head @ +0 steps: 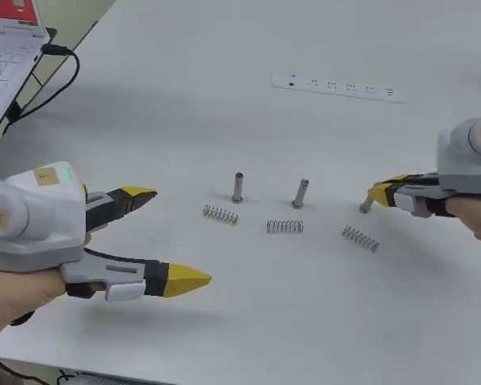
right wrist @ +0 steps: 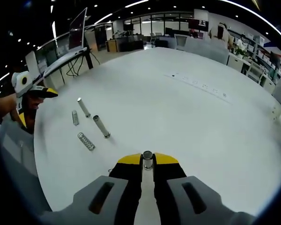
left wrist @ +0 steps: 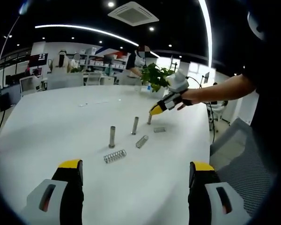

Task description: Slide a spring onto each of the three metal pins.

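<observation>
Right gripper is clenched on one metal pin, the held pin, whose round head is pinched between the yellow jaw tips. In the head view this gripper is low over the right part of the tabletop. Whether the held pin's foot touches the surface cannot be told.

The right spring lies flat just beside the held pin, on the side toward the near edge, free of the jaws.

Toward the left edge, the middle pin is noted upright with a slight lean, and the left pin upright beyond it. Both are bare. The middle spring and the left spring lie flat on the near-edge side of these pins, close to them but apart. Pins and springs form two rough rows across the middle of the tabletop.

Left gripper is held released, jaws spread wide and grasping nothing, above the near left part of the tabletop, well apart from the pins.

A white power strip lies toward the far edge. A laptop with a dark cable sits at the far left corner.
</observation>
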The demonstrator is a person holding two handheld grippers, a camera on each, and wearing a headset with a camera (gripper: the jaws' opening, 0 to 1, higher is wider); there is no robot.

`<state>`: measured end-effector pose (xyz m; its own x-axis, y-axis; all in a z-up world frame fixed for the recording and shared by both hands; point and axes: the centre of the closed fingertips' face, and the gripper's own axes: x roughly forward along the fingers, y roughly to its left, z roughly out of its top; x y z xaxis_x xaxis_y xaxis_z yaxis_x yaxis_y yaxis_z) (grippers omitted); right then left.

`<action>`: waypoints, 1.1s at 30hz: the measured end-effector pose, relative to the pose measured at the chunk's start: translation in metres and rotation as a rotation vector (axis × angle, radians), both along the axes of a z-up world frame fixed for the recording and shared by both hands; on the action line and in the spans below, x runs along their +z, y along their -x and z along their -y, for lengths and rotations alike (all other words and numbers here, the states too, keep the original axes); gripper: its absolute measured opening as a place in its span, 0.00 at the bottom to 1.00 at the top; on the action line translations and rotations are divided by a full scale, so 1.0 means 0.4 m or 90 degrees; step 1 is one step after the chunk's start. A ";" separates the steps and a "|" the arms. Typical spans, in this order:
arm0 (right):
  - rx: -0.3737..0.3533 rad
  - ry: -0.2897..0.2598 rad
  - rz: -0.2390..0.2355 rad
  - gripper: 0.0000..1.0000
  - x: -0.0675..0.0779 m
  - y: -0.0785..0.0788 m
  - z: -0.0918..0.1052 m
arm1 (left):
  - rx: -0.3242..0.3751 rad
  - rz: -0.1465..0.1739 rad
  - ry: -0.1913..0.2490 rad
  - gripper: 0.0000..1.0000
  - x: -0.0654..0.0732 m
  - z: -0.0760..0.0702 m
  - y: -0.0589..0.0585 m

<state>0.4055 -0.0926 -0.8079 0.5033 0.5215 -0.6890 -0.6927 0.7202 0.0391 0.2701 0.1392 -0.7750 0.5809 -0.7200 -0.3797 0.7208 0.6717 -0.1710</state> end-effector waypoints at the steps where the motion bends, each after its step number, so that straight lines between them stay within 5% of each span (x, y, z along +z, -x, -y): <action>1: 0.002 0.002 0.000 0.06 0.000 0.001 0.000 | 0.001 0.000 0.001 0.91 0.000 -0.001 -0.002; 9: 0.001 0.001 -0.013 0.14 -0.005 0.009 -0.001 | -0.003 0.003 0.002 0.91 0.005 0.003 -0.002; 15: -0.005 0.001 -0.009 0.27 -0.002 0.012 0.003 | -0.001 0.006 0.003 0.91 0.008 -0.001 -0.003; 33: 0.025 -0.008 0.012 0.43 0.021 0.067 0.021 | -0.005 0.012 0.002 0.94 0.017 0.000 -0.018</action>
<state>0.3787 -0.1011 -0.7996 0.4953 0.5492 -0.6732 -0.7209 0.6922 0.0343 0.2772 0.1393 -0.7683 0.5818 -0.7260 -0.3666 0.7293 0.6652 -0.1601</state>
